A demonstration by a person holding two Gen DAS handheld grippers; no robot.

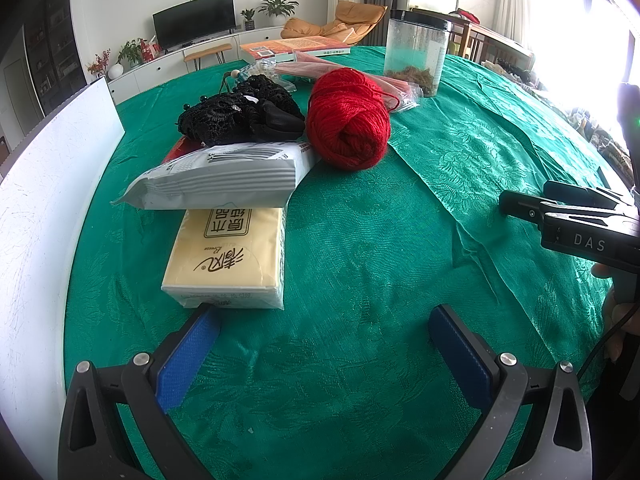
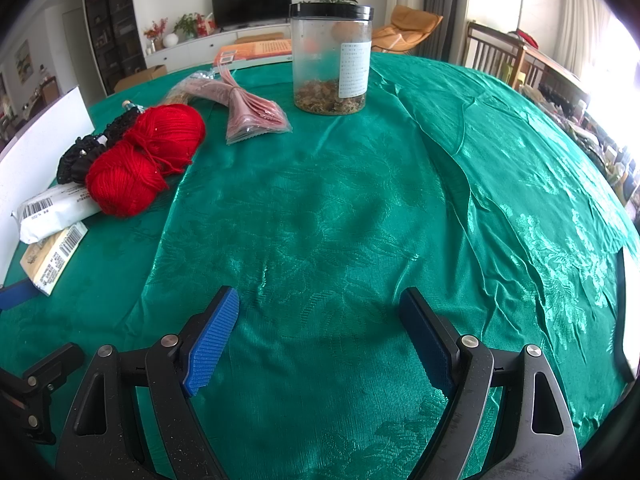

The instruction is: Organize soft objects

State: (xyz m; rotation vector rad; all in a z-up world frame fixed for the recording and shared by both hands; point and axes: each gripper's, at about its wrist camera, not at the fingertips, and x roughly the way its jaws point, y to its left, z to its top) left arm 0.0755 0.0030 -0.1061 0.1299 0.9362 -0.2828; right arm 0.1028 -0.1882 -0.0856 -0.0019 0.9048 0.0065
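Both grippers idle over the desk, which is covered in a green patterned cloth (image 2: 320,208). Nothing in either.

Left gripper (image 1: 324,322): jaws spread wide, blue ribbed pads, only cloth between them. Its left fingertip (image 1: 200,328) sits just at the near edge of the yellow soft-pack of tissues (image 1: 230,258); can't tell whether it touches.

Right gripper (image 2: 319,312): jaws released, wide apart, bare cloth between and ahead of them. In the left wrist view its black body shows at the right edge, well apart from the pile.

Soft items are clustered on the left side of the desk, beside an upright white board (image 1: 52,184):
- yellow tissue pack lies flat, nearest the left gripper
- grey-white plastic pack with a barcode (image 1: 224,178) lies on top of its far end, tilted
- red yarn skein (image 1: 348,120) just right of the grey pack, touching it; the right wrist view shows it as two lobes
- black crocheted fabric bundle (image 1: 240,110) behind the grey pack, against the yarn

Further back: flat clear bag of pink folded material (image 2: 250,110) and a clear plastic jar with a black lid (image 2: 331,58), upright, with brown dried stuff at the bottom. An orange book (image 1: 296,46) lies at the far desk edge.
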